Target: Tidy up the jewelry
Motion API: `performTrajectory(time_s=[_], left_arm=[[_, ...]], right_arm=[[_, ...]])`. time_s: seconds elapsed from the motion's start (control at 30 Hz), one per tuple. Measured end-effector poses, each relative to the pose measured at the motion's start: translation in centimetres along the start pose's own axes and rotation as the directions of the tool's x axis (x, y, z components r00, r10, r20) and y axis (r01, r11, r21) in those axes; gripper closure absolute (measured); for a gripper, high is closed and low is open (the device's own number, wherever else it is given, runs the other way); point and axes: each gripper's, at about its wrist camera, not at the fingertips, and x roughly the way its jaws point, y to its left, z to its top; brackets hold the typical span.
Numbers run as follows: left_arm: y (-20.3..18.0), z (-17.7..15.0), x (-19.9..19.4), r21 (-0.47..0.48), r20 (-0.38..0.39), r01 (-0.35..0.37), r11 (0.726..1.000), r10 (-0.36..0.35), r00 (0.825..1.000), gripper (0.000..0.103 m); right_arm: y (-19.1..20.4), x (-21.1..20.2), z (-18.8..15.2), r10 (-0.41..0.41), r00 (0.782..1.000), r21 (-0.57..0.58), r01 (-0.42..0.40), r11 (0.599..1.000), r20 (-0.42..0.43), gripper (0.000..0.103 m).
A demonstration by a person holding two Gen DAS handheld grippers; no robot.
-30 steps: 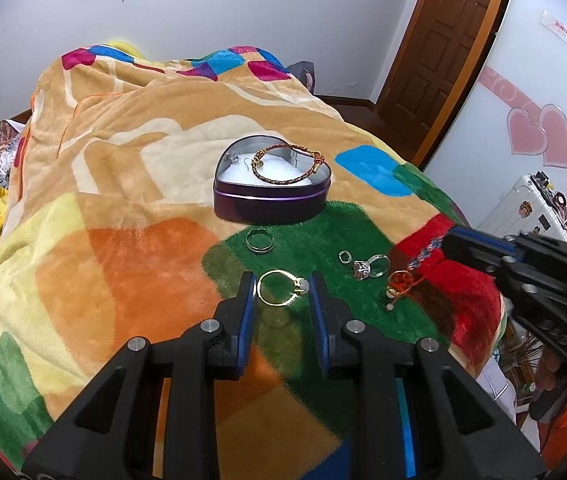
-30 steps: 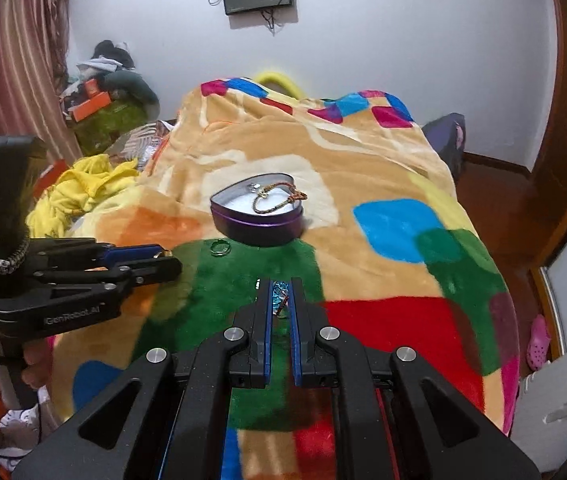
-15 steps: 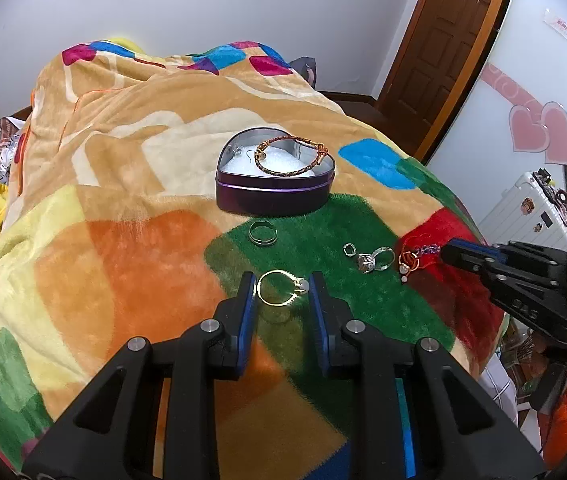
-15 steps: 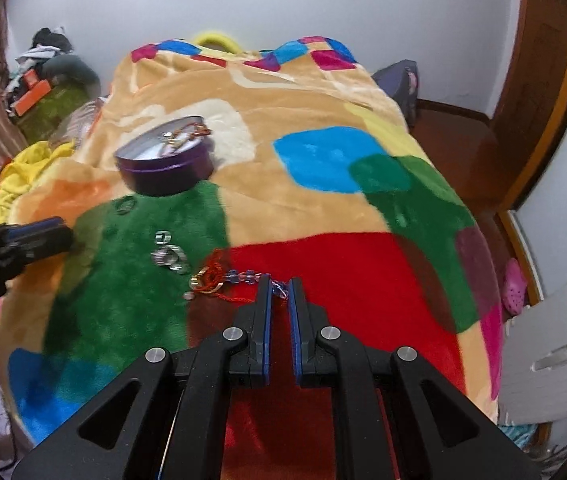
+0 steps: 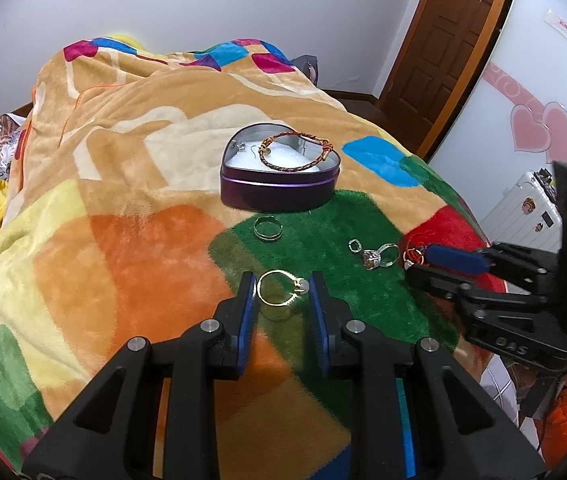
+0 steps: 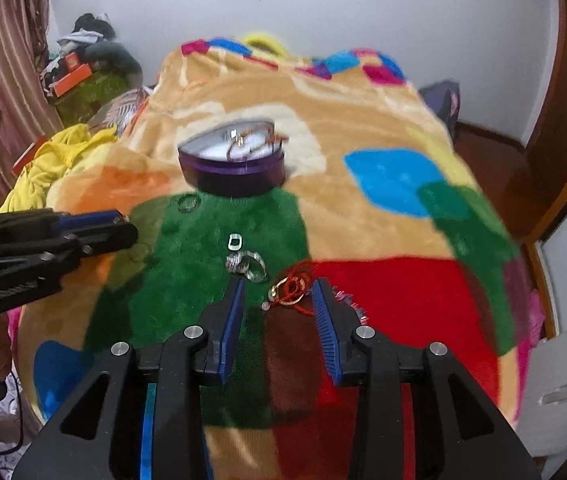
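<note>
A purple heart-shaped tin [image 5: 279,192] with white padding holds a braided bangle [image 5: 295,152]; the tin also shows in the right wrist view [image 6: 231,172]. My left gripper [image 5: 281,288] is shut on a gold ring [image 5: 279,288] held above the blanket. My right gripper [image 6: 277,296] is open, its fingers on either side of a red-string charm bracelet [image 6: 291,288] lying on the blanket. A silver band [image 5: 268,229], a small clasp [image 5: 354,245] and a stone ring [image 5: 379,255] lie on the green patch.
The bed is covered by a colourful plush blanket [image 5: 123,200]. Yellow cloth [image 6: 51,160] and clutter lie at its left. A wooden door [image 5: 451,40] and a white suitcase [image 5: 531,208] stand to the right.
My right gripper has opened and let the charm bracelet drop onto the blanket, and its view has swung toward the tin. The left gripper still holds the gold ring, nearly still.
</note>
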Motion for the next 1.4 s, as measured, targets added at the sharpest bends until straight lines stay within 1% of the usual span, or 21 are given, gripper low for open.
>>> performTrajectory(time_s=[0.1,0.17,0.27,0.33,0.53,0.7,1.0,1.17,1.4], left_arm=[[0.3,0.0,0.2,-0.003,-0.004,-0.003,1.000,0.003,1.000,0.078],[0.5,-0.1,0.2,-0.007,-0.007,-0.002,1.000,0.002,1.000,0.078],[0.6,-0.2,0.4,-0.013,-0.010,-0.004,1.000,0.003,1.000,0.078],[0.7,-0.3,0.4,-0.015,-0.013,-0.002,1.000,0.002,1.000,0.078],[0.6,-0.3,0.4,-0.012,-0.014,-0.002,1.000,0.002,1.000,0.078],[0.4,-0.2,0.2,-0.010,-0.006,-0.001,1.000,0.001,1.000,0.078],[0.6,0.8,-0.9,-0.011,0.029,0.000,1.000,0.000,1.000,0.078],[0.6,1.7,-1.6,0.002,0.057,-0.009,1.000,0.009,0.998,0.078],[0.9,3.9,-2.5,0.023,0.109,-0.020,1.000,0.017,0.994,0.078]], right_arm=[[-0.3,1.0,-0.3,0.001,1.000,0.025,0.000,1.000,-0.021,0.073],[-0.4,1.2,-0.4,-0.008,1.000,0.025,0.008,1.000,-0.017,0.075],[-0.4,1.0,-0.4,-0.029,1.000,0.026,0.029,0.999,-0.006,0.082],[-0.5,1.0,-0.3,-0.030,1.000,0.027,0.031,0.999,-0.004,0.083],[0.1,0.7,-0.3,-0.060,0.998,-0.013,0.060,0.998,0.012,0.084],[0.3,-0.5,-0.1,-0.047,0.998,-0.024,0.047,0.999,0.034,0.084],[1.4,-4.2,2.0,-0.019,0.989,-0.061,0.028,0.998,0.143,0.084],[2.0,-4.2,3.4,-0.011,0.983,-0.061,0.022,0.998,0.181,0.084],[2.3,-3.3,4.9,0.007,0.980,-0.057,0.005,0.998,0.198,0.084]])
